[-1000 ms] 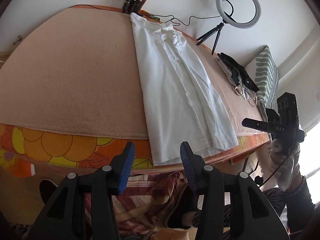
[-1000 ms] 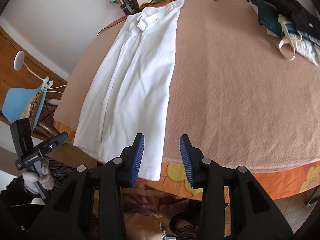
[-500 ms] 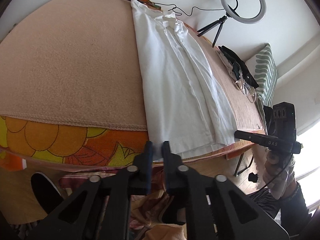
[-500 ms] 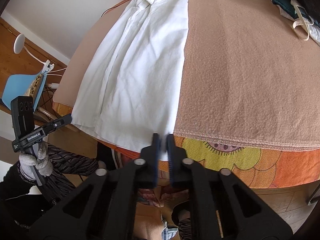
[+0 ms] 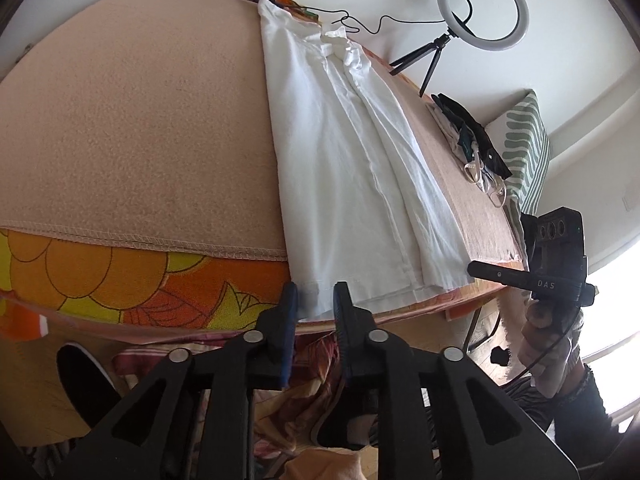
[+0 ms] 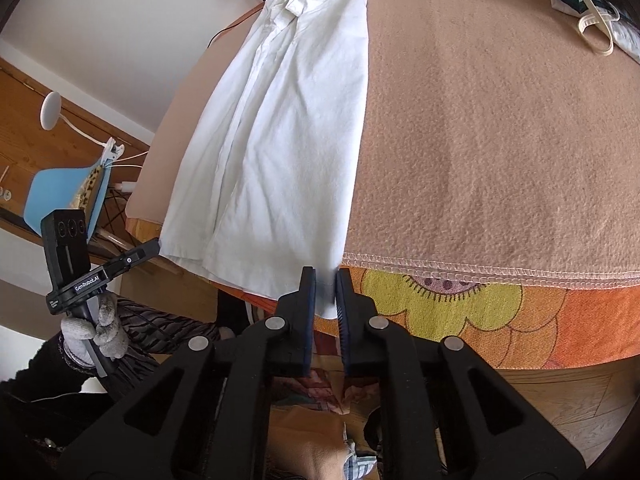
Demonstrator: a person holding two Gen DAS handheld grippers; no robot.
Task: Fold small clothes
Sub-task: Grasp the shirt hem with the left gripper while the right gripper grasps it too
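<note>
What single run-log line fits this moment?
step: grip hem | left gripper: on shirt corner | right gripper: on other corner | shirt: flat on blanket

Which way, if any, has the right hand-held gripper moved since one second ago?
Yes. The right hand-held gripper has moved in toward the white shirt: its hem corner, earlier ahead of the open fingers, now sits between them at the blanket's near edge.

A lived-in room of a home, probably a bedroom or living room: a table (image 5: 120, 128) spread with a beige blanket over an orange flowered cloth, a green-patterned cushion (image 5: 524, 148), a ring light (image 5: 482, 4) on a small tripod, a blue chair (image 6: 60, 188), and wood panelling (image 6: 24, 128).
</note>
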